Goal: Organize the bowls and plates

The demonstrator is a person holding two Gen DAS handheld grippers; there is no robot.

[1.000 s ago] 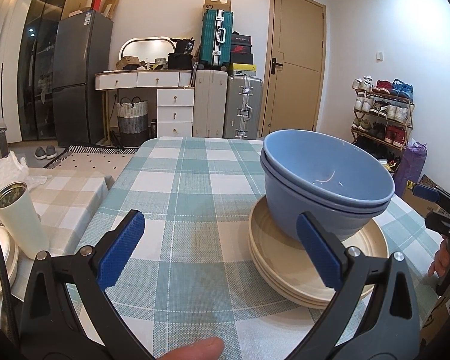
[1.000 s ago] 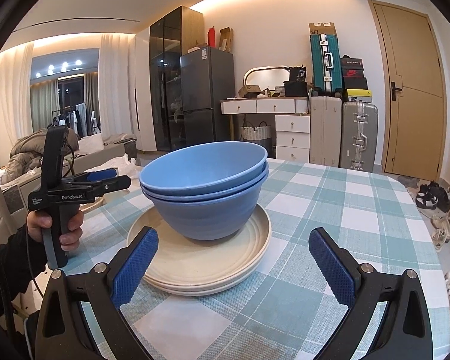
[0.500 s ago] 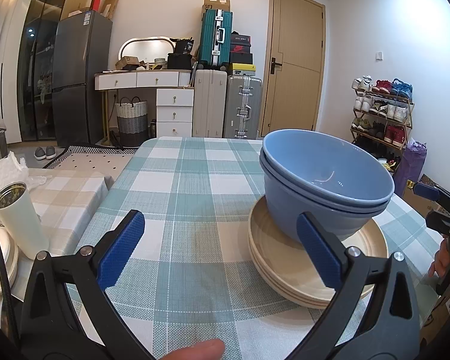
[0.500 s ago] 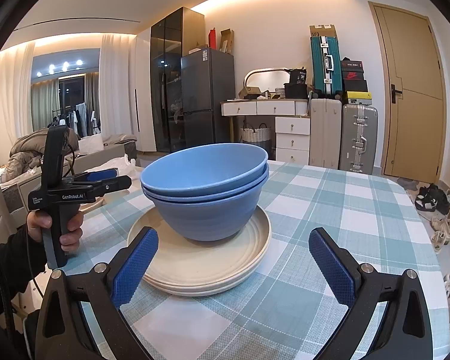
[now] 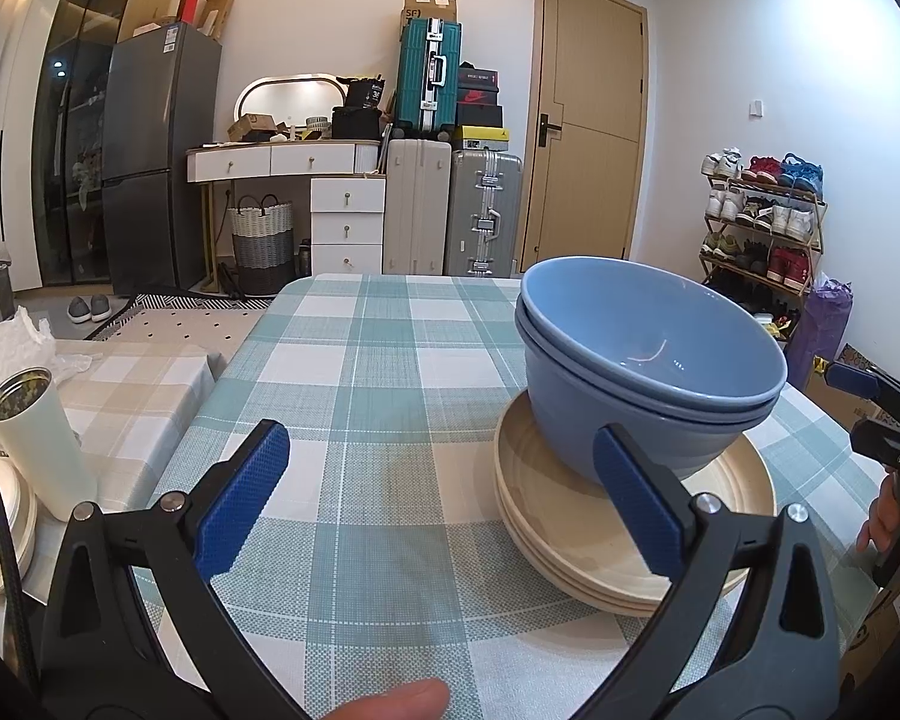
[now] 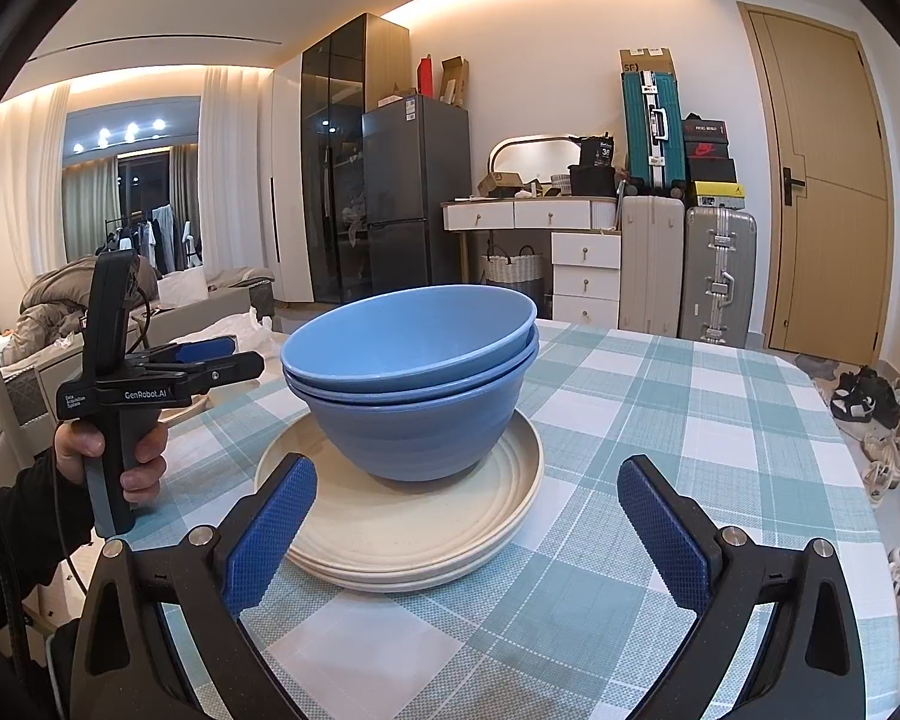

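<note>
Left wrist view, left to right: white flask with open mouth, upright on a side surface covered in beige check; left tool spread wide, blue pads bare, nothing held, poised above the checked bench; fingertip at lower edge. Right of centre, two blue bowls nested, seated in a stack of cream plates on the bench. Far right, right tool seen side-on, gripped by a hand, clear of the stack.

Background writing: "SF" on a carton atop the teal suitcase; "36" on a black bag; red swoosh logo on a shoebox.

Right wrist view, left to right: left tool held upright in a fist, dark sleeve below, body printed "GenRobot.AI" and "Data Acquisition System", pointing toward the bowls without touching. Bowls centred on the plates. Right tool in foreground, wide apart, empty, left pad overlapping the near plate rim in view; contact not determinable.
</note>
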